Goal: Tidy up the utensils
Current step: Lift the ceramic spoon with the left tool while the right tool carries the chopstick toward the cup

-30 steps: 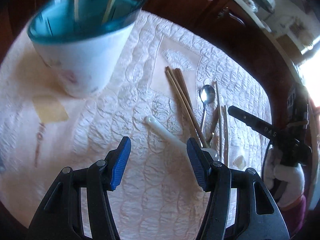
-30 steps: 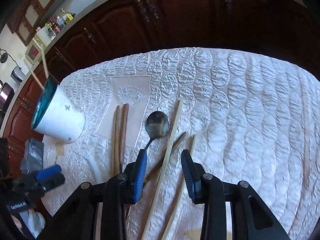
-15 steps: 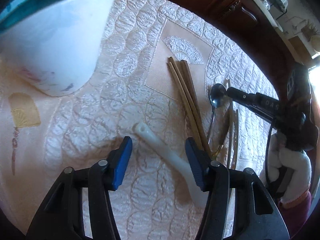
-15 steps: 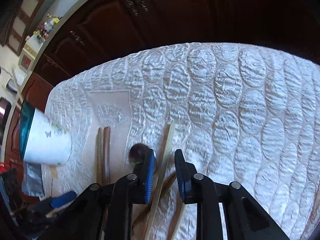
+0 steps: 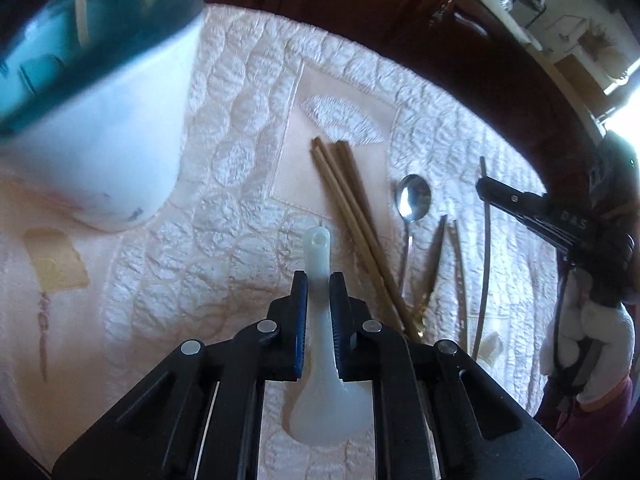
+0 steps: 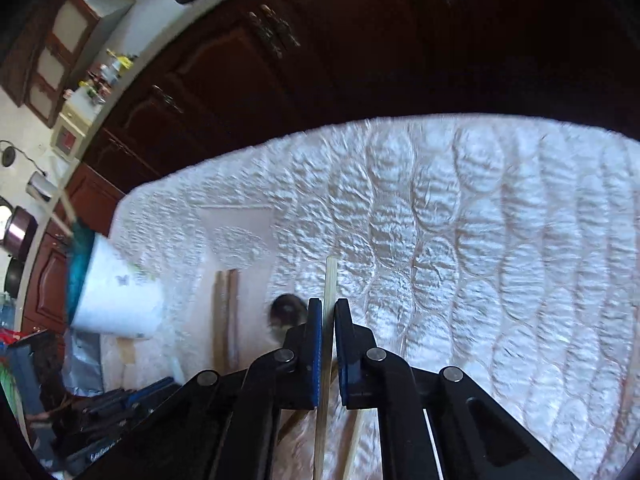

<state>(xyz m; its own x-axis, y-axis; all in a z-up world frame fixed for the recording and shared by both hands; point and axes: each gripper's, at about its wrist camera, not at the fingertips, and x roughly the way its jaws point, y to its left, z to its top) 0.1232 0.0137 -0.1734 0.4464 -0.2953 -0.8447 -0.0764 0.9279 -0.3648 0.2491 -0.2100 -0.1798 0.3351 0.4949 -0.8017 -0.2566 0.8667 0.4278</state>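
Quilted white cloth [image 5: 224, 184] covers the table, with dark wooden cabinet doors [image 6: 248, 80] behind it.

At the left gripper [image 5: 318, 280], the jaws have just been closing and now clamp the handle of a white plastic spoon [image 5: 326, 396], its bowl lying on the cloth under the gripper body and its handle end pointing away toward the cup. The right gripper [image 6: 328, 308] has likewise just closed its jaws, and they pinch a pale bamboo chopstick [image 6: 330, 280] partway along its length; the stick's far end reaches a little beyond the fingertips.

Beside the white spoon lie a bundle of brown chopsticks [image 5: 352, 216], then a metal spoon [image 5: 412, 196], then a few more thin sticks [image 5: 460, 272] near the right gripper. A white cup with a teal inside [image 5: 104, 120] stands to the far left and already holds a few sticks; it looks like the place where the utensils belong.

Both grips seem set, so the step in hand is the lift and carry. Raise each piece straight off the cloth before moving sideways, so neither drags the neighbouring sticks. The white spoon is held at its narrow handle with the heavy bowl behind the pads, so it may swing; keep the clamp firm and move smoothly. The long chopstick may pivot in the pads too. Bring one hand to the cup at a time, tip each piece end-down over the rim and let go only once it is inside.
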